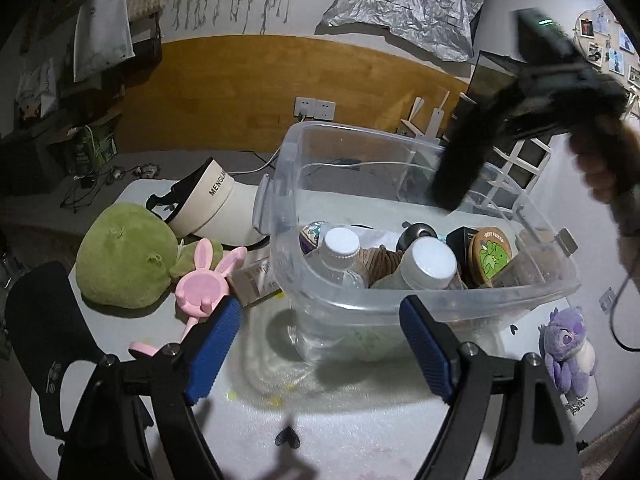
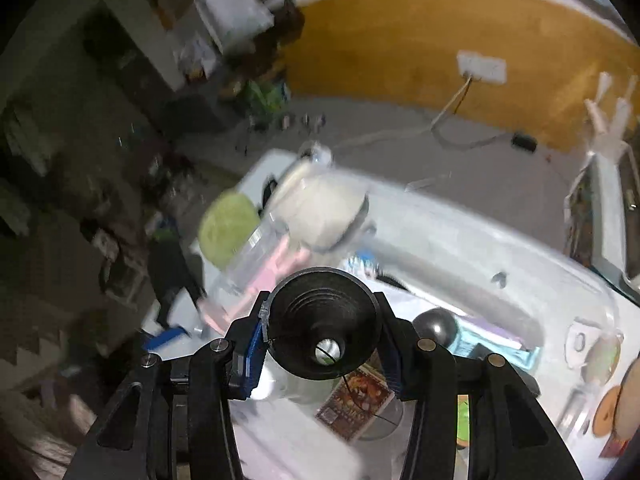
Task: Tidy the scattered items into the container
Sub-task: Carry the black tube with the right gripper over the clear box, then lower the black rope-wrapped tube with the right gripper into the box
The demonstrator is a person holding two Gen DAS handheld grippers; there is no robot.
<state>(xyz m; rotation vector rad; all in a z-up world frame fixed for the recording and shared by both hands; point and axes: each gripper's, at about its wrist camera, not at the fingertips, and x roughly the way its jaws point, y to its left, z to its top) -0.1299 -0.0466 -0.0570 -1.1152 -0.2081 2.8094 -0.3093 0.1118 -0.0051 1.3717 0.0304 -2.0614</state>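
Note:
A clear plastic bin stands on the white table and holds two white-capped bottles, a rope ball, a round green-picture tin and other bits. My left gripper is open and empty, just in front of the bin's near wall. My right gripper is shut on a black funnel-shaped object and holds it above the bin; in the left wrist view the funnel hangs over the bin's far right corner. A green plush, a pink bunny mirror and a purple plush lie outside the bin.
A cream jug-like appliance lies on its side behind the green plush. A black cap sits at the table's left edge. A small box lies by the bin's left wall. The floor beyond holds cables and wall sockets.

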